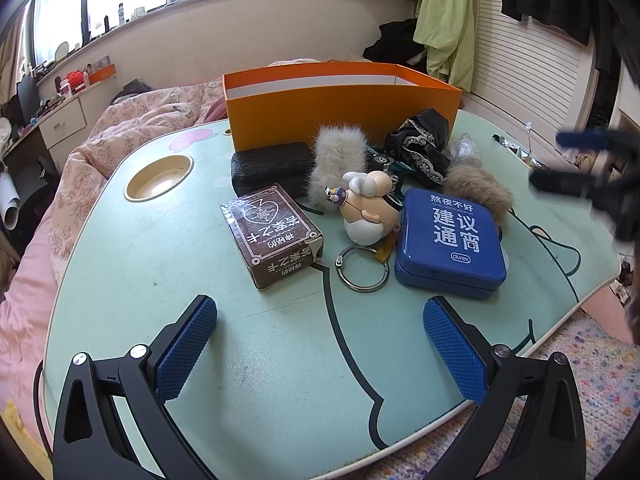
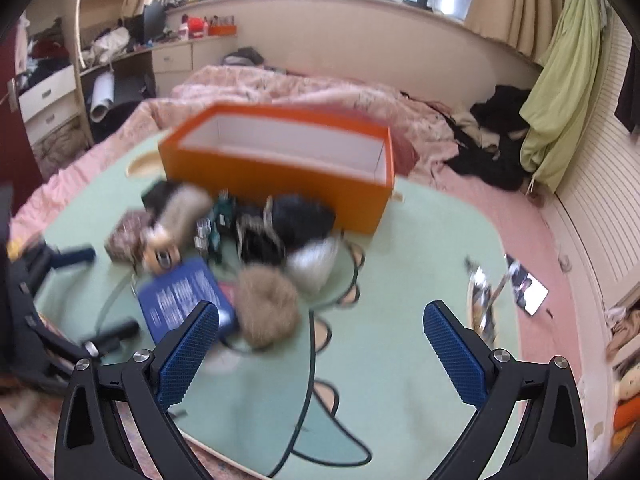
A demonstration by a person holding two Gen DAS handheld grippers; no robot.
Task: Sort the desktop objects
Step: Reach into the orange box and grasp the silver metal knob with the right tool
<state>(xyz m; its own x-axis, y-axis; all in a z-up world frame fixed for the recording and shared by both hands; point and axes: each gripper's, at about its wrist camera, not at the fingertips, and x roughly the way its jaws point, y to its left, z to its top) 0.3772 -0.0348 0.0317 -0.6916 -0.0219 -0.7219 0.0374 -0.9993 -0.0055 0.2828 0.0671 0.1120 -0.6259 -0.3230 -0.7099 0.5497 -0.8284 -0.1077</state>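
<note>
We find the left gripper [image 1: 320,344] spread wide and empty above the near part of the green table [image 1: 240,360]. Just beyond it lie the brown card box [image 1: 272,236], a metal ring [image 1: 363,268] and the blue tin [image 1: 450,236]; a small figurine [image 1: 366,212] stands between box and tin. Behind these sit a black case [image 1: 270,168], two fur pieces [image 1: 338,160] and dark cloth [image 1: 420,148], all in front of the open orange box [image 1: 340,108]. The right gripper [image 2: 320,356], likewise wide apart and holding nothing, hangs over the table's near edge; its view is blurred.
</note>
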